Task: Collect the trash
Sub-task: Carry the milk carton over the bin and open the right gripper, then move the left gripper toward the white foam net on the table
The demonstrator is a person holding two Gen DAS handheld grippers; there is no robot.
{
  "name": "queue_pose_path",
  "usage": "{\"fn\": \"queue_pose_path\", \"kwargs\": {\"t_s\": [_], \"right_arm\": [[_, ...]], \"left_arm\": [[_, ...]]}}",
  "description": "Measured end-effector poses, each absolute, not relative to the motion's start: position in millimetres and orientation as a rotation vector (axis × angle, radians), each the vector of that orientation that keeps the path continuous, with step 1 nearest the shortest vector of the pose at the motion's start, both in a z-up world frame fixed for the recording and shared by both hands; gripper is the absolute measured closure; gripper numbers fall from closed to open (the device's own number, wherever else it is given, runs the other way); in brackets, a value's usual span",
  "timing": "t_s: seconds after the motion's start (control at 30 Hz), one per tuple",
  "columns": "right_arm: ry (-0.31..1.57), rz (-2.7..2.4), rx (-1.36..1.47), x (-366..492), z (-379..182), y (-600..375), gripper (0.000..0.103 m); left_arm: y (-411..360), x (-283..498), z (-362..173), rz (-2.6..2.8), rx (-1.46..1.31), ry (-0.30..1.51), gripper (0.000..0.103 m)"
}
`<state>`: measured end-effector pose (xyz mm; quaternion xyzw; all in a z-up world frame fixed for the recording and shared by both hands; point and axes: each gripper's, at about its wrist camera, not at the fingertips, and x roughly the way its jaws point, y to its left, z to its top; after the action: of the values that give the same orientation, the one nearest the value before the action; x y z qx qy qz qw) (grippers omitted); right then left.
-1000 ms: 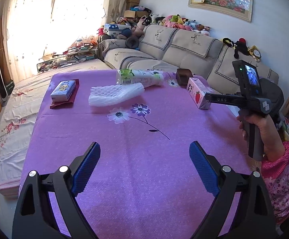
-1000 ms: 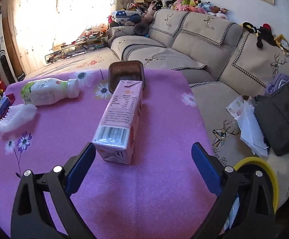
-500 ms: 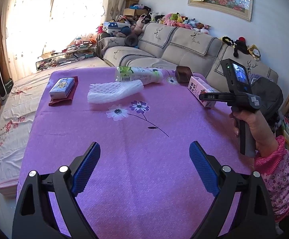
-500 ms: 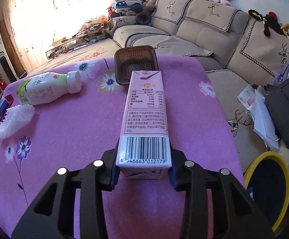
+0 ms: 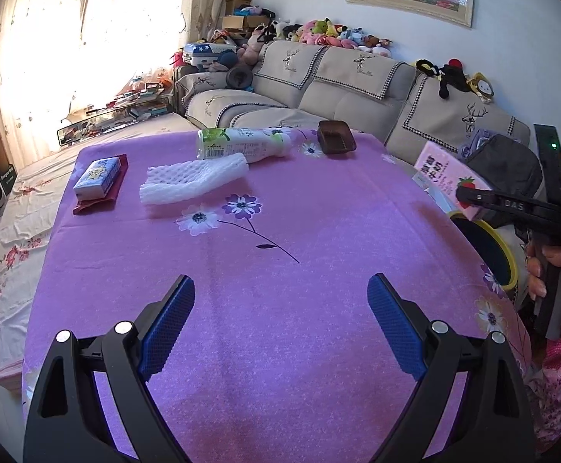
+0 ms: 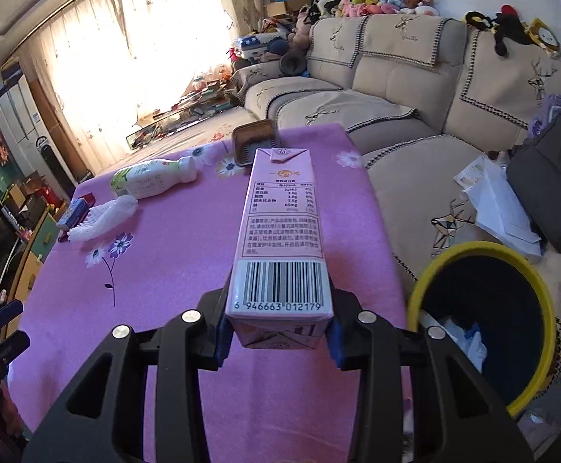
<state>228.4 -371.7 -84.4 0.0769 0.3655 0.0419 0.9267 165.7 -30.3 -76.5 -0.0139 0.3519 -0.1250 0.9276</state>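
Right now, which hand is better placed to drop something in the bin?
Right. Its tool grips the pink carton beside the yellow-rimmed bin; the left tool is open and empty over the table.

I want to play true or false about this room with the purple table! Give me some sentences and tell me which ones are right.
1. The right gripper holds a pink milk carton. True.
2. The left gripper holds the bottle. False: its jaws are open and empty; the plastic bottle lies on the purple tablecloth.
3. The bin has a yellow rim. True.
4. The white foam net is in the bin. False: it lies on the tablecloth beside the bottle.
5. The brown tray is upside down. False: it sits open side up.
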Motion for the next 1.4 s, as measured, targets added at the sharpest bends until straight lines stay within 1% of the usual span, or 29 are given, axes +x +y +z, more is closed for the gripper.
{"fn": "queue_pose_path", "kwargs": {"t_s": [0.13, 0.27, 0.53, 0.57, 0.6, 0.67, 0.83, 1.0, 1.13, 1.4], "right_arm": [[0.762, -0.066, 0.164, 212.0, -92.3, -423.1, 0.066], [0.833, -0.198, 0.177, 213.0, -122.5, -471.4, 0.066], [0.958, -0.293, 0.195, 226.2, -175.6, -508.6, 0.065], [0.949, -0.303, 0.208, 225.1, -177.9, -511.7, 0.057], [0.943, -0.320, 0.214, 223.0, -179.0, -513.7, 0.046], [0.915, -0.330, 0.208, 218.3, -175.5, -512.3, 0.044], [0.859, -0.308, 0.190, 206.5, -161.6, -501.2, 0.036], [0.817, -0.262, 0.189, 198.8, -147.1, -487.9, 0.035], [0.801, -0.239, 0.185, 198.3, -138.2, -478.0, 0.035], [0.805, -0.220, 0.175, 204.0, -134.8, -464.6, 0.032]], "left_arm": [[-36.9, 167.3, -76.3, -0.259, -0.013, 0.725, 0.013], [-41.7, 168.5, -77.0, -0.264, -0.012, 0.734, 0.013], [-52.5, 169.1, -75.1, -0.257, 0.023, 0.739, 0.013], [-53.6, 169.5, -74.7, -0.255, 0.029, 0.740, 0.013], [-54.1, 170.0, -74.4, -0.253, 0.034, 0.739, 0.013], [-55.4, 170.6, -74.2, -0.251, 0.041, 0.739, 0.013], [-54.8, 177.6, -77.4, -0.245, 0.054, 0.749, 0.013], [-42.2, 201.5, -76.1, -0.210, 0.087, 0.749, 0.013], [-31.3, 237.6, -74.1, -0.195, 0.159, 0.733, 0.013], [-3.4, 322.8, -97.0, -0.209, 0.159, 0.794, 0.013]]}}
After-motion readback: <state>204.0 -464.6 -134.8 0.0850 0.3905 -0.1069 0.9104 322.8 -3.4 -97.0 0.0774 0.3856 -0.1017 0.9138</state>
